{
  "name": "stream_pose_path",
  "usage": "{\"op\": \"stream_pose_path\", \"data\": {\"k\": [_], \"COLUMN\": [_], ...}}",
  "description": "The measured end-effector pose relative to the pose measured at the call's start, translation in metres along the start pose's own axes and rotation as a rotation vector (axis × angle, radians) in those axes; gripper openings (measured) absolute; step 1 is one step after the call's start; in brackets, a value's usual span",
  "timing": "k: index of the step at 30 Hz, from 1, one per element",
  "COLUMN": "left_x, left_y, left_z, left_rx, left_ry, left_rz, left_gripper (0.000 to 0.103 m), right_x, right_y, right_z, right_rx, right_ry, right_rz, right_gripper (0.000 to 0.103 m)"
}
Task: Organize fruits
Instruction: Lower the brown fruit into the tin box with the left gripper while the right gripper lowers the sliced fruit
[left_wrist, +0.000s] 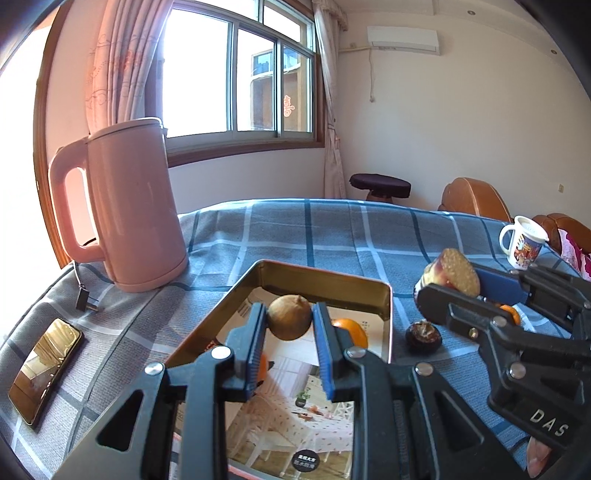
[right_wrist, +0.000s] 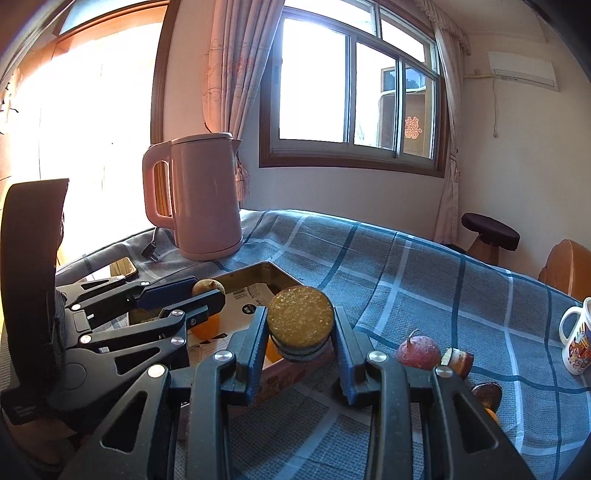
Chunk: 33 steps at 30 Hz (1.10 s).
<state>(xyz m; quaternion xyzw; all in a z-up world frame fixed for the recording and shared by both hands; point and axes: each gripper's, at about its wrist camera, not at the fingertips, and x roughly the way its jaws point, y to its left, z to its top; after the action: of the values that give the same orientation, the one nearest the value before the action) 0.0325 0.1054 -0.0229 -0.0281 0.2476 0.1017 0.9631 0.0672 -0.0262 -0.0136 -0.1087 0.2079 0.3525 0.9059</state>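
Observation:
My left gripper is shut on a brown round fruit and holds it above the gold metal tray. An orange lies in the tray behind the right finger. My right gripper is shut on a cut fruit half with a grainy yellow face, held beside the tray's right edge; it shows in the left wrist view too. A dark mangosteen lies on the cloth right of the tray. A red fruit, a small cut piece and a dark fruit lie to the right.
A pink kettle with its plug stands at the back left of the blue checked tablecloth. A phone lies at the left. A printed mug stands at the far right.

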Motion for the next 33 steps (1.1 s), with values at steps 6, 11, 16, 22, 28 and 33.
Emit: {"op": "stream_pose_path", "data": {"k": [6,11,16,22,28,33], "left_x": [0.005,0.010,0.013,0.018,0.021,0.026], "left_y": [0.017,0.027,0.035,0.042,0.047,0.049], "left_z": [0.000,-0.001,-0.003,-0.006,-0.009,-0.011], "left_rx": [-0.017,-0.027,-0.037,-0.045,-0.047,-0.051], "left_ry": [0.020,0.041,0.059,0.083,0.102,0.123], "left_rz": [0.034,0.058,0.072,0.085,0.084,0.075], "left_gripper": [0.027,0.027,0.027,0.027,0.027,0.027], "right_x": [0.013,0.023,0.031,0.040,0.050,0.058], "right_y": [0.010,0.016,0.021,0.027,0.035,0.038], "right_z": [0.003,0.003,0.001,-0.003,-0.007,-0.011], "right_rx": [-0.005,0.003,0.012,0.025,0.024,0.023], "right_ry": [0.017,0.034,0.052,0.076,0.112,0.147], "right_rz": [0.032,0.053,0.070,0.096,0.121,0.136], "right_gripper": [0.036,0.036,0.036,0.036,0.036,0.036]}}
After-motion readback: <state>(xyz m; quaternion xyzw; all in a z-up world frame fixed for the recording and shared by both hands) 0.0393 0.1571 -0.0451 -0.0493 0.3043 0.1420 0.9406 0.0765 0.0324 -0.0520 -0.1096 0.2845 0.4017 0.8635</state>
